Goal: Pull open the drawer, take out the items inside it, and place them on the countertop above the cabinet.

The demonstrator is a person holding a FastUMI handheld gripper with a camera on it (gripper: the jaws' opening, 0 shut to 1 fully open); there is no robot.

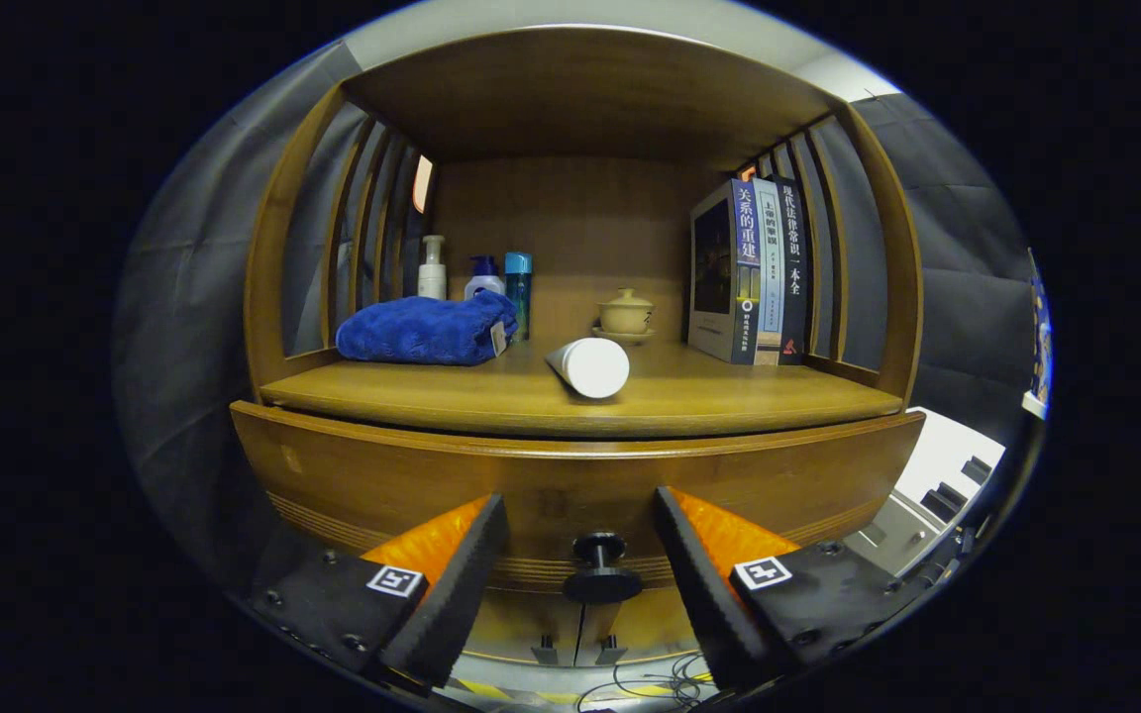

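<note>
Straight ahead of us stands the wooden cabinet (580, 99), its slatted sides framing an open shelf, and below that shelf the drawer (382, 475) sits closed, its front flush under the countertop (709, 401). On the countertop we see, at the right, a row of upright books (751, 269) leaning against the slats; at the left, a folded blue towel (427, 330); behind the towel, three bottles, a white pump bottle (432, 267), a blue-capped pump bottle (482, 276) and a slim blue bottle (518, 287) just beside it. Near the back wall rests a small lidded teacup on a saucer (625, 315), and in front of it a white tube (588, 366) lies on its side, its round end facing us. Our gripper (580, 569) has its jaws wide apart, holding nothing, with the drawer's black knob (600, 569) between the two foam-padded fingers (457, 584), touching neither. Cables (630, 683) trail on the floor below
</note>
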